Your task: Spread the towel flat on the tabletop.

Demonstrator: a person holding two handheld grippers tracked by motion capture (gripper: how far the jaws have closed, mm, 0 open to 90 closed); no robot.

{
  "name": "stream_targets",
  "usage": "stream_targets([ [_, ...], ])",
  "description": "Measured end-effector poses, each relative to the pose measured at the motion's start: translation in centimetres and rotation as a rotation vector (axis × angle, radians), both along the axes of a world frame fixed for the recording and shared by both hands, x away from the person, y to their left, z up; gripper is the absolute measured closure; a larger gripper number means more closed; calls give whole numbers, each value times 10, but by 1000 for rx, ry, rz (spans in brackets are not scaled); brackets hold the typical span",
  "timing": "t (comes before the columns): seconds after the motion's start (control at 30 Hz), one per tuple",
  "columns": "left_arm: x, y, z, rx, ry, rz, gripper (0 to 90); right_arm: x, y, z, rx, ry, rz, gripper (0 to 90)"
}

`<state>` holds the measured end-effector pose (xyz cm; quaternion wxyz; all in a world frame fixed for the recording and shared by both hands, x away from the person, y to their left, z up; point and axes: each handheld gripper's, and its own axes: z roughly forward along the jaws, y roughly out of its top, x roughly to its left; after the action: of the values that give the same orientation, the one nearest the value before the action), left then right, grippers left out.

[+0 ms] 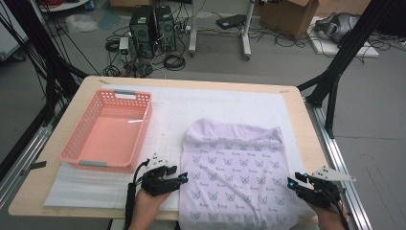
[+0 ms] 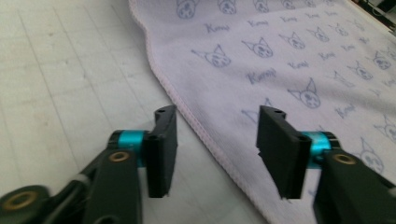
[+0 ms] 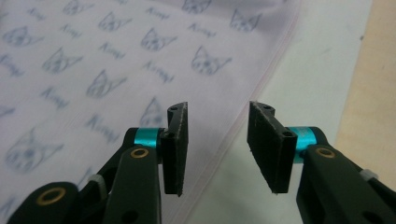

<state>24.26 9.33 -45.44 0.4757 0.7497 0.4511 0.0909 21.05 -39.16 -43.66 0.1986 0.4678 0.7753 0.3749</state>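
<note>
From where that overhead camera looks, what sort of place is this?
Most likely a lab or workshop set up for recording handling tasks. Two computer towers stand among tangled cables on the floor, cardboard boxes sit behind, and black frame struts surround the wooden table.

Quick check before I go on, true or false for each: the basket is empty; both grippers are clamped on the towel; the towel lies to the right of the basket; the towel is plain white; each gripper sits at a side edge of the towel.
1. The basket is empty. True.
2. The left gripper and the right gripper are clamped on the towel. False: both stand open, with the towel's edge below the jaws, not pinched.
3. The towel lies to the right of the basket. True.
4. The towel is plain white. False: it carries a printed pattern of cat faces and words.
5. Each gripper sits at a side edge of the towel. True.
</note>
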Motion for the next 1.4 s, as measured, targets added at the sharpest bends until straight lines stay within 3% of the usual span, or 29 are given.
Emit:
stream_targets([
  [0.13,-12,-7,1,12,2,-25,423,-11,-4,-4,9,8,6,570],
  [0.2,-23,-13,-2,48,-32,-27,417,-13,-5,-7,8,17,4,576],
  [0.23,-28,-17,-4,80,-71,-21,456,-14,-5,-7,3,19,8,581],
  [0.27,-34,-20,-4,144,-112,-1,531,-14,-3,-8,-3,20,10,584],
  [0.3,-35,-21,-4,160,-125,13,689,-14,-2,-9,-17,21,14,590],
  [0.37,-34,-16,-4,127,-89,11,846,-13,0,-10,-15,28,18,612],
  [0.4,-34,-13,-3,120,-76,11,874,-13,1,-11,-14,31,21,629],
  [0.47,-35,-5,0,131,-59,37,882,-12,3,-11,-10,27,22,656],
  [0.53,-36,9,0,102,-23,58,884,-10,5,-11,-4,27,29,658],
  [0.7,-45,19,0,100,-29,78,882,-6,17,-11,4,30,56,640],
  [0.77,-45,19,-1,91,-37,75,873,-6,21,-11,-10,27,50,707],
  [0.8,-45,18,-2,85,-40,78,840,-7,21,-11,-13,34,48,854],
  [0.83,-45,17,-2,76,-43,74,788,-9,20,-9,-25,39,52,867],
  [0.9,-43,15,-1,60,-50,80,634,-15,18,-7,-66,42,37,874],
  [0.93,-42,14,-1,41,-52,81,603,-18,16,-6,-79,45,35,875],
  [1.07,-36,7,-2,5,-47,64,528,-38,4,-4,-79,63,17,872],
  [1.13,-33,0,-4,3,-36,31,527,-42,1,-4,-51,71,26,845],
  [1.2,-35,-8,-6,37,-63,24,533,-40,2,-5,-25,64,19,781],
  [1.27,-39,-13,-7,110,-116,38,753,-36,2,-4,2,48,2,705],
  [1.3,-40,-13,-7,119,-118,24,880,-33,2,-4,15,41,-10,690],
  [1.4,-47,-5,-2,146,-96,25,887,-29,3,-2,37,22,-31,679],
])
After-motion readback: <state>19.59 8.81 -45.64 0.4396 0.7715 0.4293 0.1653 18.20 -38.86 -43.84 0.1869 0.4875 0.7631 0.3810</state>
